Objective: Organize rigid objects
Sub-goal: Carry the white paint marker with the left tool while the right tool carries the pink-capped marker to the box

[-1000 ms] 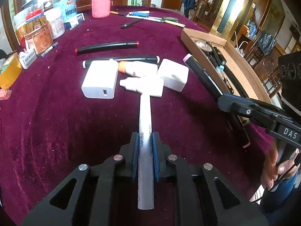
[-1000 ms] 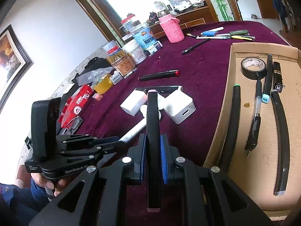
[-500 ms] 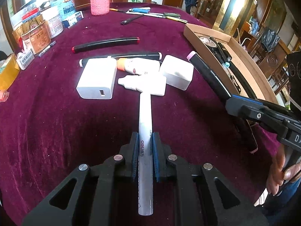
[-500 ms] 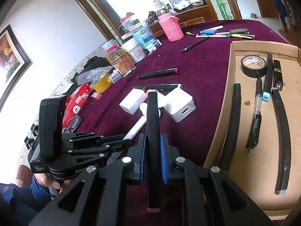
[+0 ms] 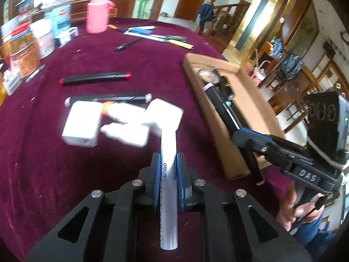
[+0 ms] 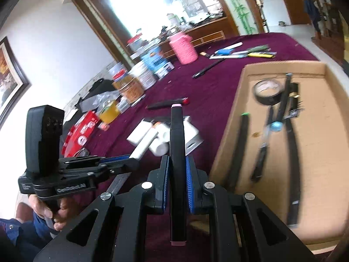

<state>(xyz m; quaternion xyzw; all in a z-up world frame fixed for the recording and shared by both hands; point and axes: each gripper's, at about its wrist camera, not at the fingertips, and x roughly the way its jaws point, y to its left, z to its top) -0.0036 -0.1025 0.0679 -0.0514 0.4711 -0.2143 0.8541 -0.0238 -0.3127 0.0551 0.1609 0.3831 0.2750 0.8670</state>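
Gripping a white marker [image 5: 168,174], the left gripper [image 5: 167,170] has its blue pads [image 5: 156,179] closed tight on the barrel. Marker runs straight along the fingers, far end over the cluster of white chargers [image 5: 81,124], rear end sticking out behind the pads. Tool is pitched steeply down at the maroon tablecloth [image 5: 65,174].

Right gripper [image 6: 177,174] is clamped the same way on a black marker with pink ends [image 6: 177,144]: pads [image 6: 166,183] pressed on both sides of the barrel, one pink cap ahead, the other behind the jaws. It points down at a shallower angle. In the left wrist view this marker's front end lies over the cardboard tray [image 5: 231,152], crossing its near wall.

Both markers look to be off the cloth; contact can't be confirmed, frames are motion-blurred.

Hands: left hand [image 6: 50,211] wraps the handle low at the left of the right wrist view, blue sleeve below it. Right hand [image 5: 293,207] grips its handle at the right edge of the left wrist view.

Tray contents: tape roll [image 6: 267,91], several dark pens [image 6: 240,148]. On the cloth beyond the chargers: a black marker with red ends [image 5: 96,79], a pink cup [image 5: 97,14].
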